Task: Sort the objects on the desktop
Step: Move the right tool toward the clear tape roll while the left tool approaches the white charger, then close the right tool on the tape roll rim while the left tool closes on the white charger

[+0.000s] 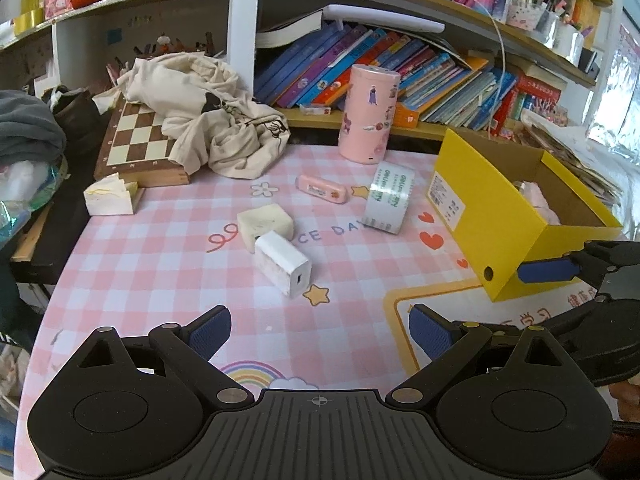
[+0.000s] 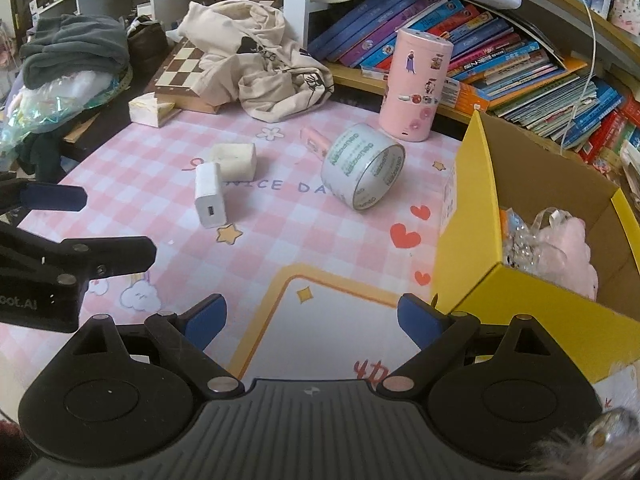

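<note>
On the pink checked desk mat lie a white charger block [image 1: 284, 263] [image 2: 209, 194], a cream eraser-like block [image 1: 265, 224] [image 2: 235, 158], a small pink case [image 1: 321, 189] [image 2: 315, 140] and a roll of clear tape [image 1: 388, 197] [image 2: 362, 166] on its edge. A yellow cardboard box [image 1: 490, 220] [image 2: 472, 216] stands at the right with pink and shiny items inside. My left gripper [image 1: 319, 332] is open and holds nothing, just short of the charger. My right gripper [image 2: 312, 320] is open too, holding nothing, beside the box's near corner. Each gripper shows at the edge of the other's view.
A tall pink canister [image 1: 368, 114] [image 2: 416, 84] stands at the back of the mat. A chessboard [image 1: 136, 140] [image 2: 180, 74] under a crumpled cream cloth [image 1: 208, 112] [image 2: 260, 64] fills the back left. Shelves of books [image 1: 400, 68] [image 2: 480, 52] run behind. A small white wedge box [image 1: 110, 196] sits left.
</note>
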Demonstrator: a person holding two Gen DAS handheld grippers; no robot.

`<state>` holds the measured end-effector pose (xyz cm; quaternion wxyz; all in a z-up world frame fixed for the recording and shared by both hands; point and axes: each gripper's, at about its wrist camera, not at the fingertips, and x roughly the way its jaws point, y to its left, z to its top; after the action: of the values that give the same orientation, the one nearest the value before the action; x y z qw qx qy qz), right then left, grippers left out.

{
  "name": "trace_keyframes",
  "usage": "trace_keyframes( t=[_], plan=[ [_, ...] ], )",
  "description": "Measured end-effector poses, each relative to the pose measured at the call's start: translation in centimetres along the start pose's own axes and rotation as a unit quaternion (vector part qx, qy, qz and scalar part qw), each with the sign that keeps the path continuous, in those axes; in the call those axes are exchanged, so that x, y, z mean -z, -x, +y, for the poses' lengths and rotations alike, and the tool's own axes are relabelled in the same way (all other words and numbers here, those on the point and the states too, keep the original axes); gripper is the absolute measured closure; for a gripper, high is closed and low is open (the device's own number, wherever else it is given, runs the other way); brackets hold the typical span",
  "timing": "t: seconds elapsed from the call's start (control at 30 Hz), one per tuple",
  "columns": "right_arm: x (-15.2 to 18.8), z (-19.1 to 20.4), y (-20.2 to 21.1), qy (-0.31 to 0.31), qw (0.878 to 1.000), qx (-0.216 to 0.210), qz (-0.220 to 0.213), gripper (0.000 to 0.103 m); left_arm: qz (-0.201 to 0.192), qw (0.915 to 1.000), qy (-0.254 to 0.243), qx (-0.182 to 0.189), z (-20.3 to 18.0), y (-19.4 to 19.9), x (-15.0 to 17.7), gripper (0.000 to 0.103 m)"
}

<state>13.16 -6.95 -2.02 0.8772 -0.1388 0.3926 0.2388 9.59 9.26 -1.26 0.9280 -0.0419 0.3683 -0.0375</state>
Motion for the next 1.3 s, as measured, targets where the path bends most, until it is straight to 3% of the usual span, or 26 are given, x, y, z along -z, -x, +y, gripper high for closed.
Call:
trace_keyframes(
  t=[0.3,0.53,1.3],
  plan=[
    [-1.9,-0.9,-2.5,-0.006,1.0,-0.004,0.006,0.01,0.007,0.9996,0.019,-0.017,1.4,-2.3,-1.2,0.005],
    [-3.3,-1.5,-4.3,-0.026,0.999,-0.018,0.011,0.011,0.009,0.9995,0.008,-0.031,1.6,-4.1,-2.0,0.006],
    [-8.1,-3.2,-9.7,-0.103,0.995,-0.005,0.008,0.017,0.023,0.9984,-0.005,-0.05,2.3,-9.7,-3.8,0.013]
  ],
)
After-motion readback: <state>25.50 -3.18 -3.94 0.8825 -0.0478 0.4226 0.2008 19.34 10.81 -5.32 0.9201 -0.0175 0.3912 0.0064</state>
